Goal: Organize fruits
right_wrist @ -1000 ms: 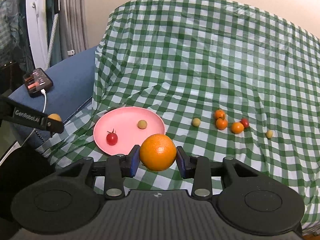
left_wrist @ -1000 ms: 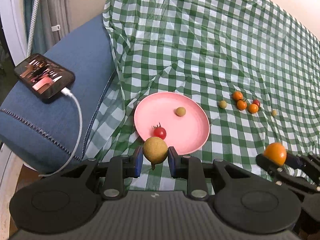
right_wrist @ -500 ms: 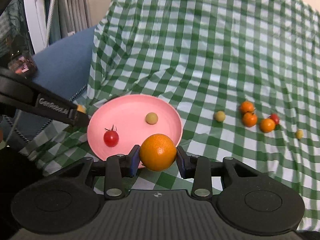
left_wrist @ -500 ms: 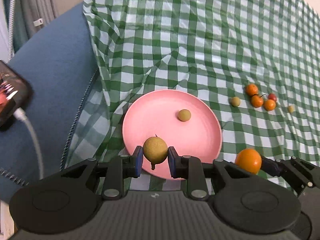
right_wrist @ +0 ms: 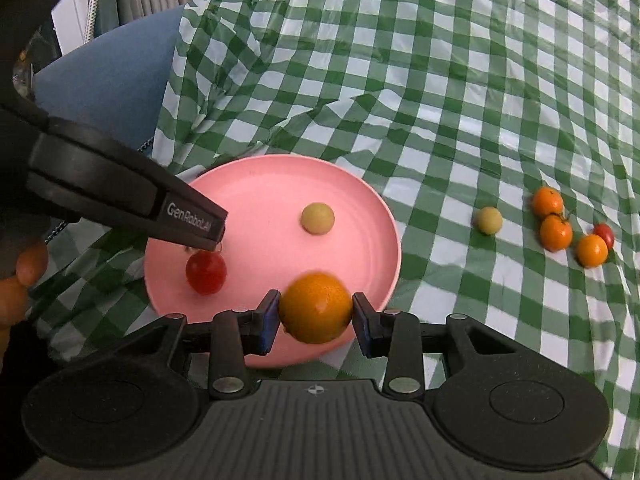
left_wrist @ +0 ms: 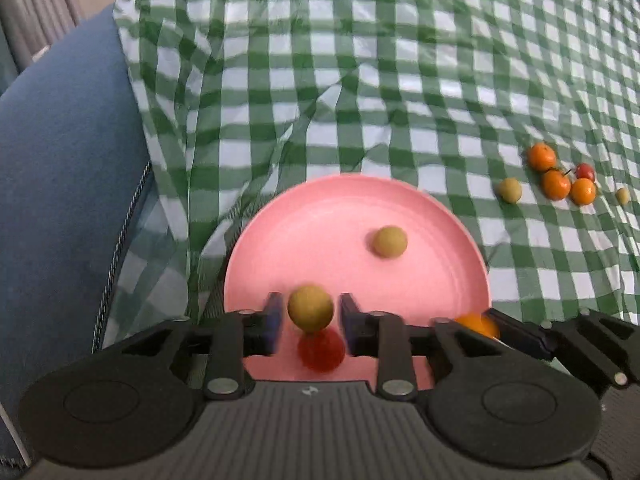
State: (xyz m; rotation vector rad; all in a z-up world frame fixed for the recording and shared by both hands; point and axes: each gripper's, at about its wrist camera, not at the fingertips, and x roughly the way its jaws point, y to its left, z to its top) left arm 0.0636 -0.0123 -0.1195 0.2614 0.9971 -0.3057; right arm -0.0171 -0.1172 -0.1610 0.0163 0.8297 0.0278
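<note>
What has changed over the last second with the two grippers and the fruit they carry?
Both grippers came down over the pink plate. The left gripper is opening, gaps showing beside the yellow-brown fruit. The right gripper is opening around the orange. The red tomato, the small yellow fruit on the plate and the fruits on the cloth stayed put.

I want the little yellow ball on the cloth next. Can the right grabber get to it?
Probably yes, but not yet. The right gripper is opening with the orange between its jaws. Afterwards, only bare checked cloth lies between the pink plate and the yellow fruit.
</note>
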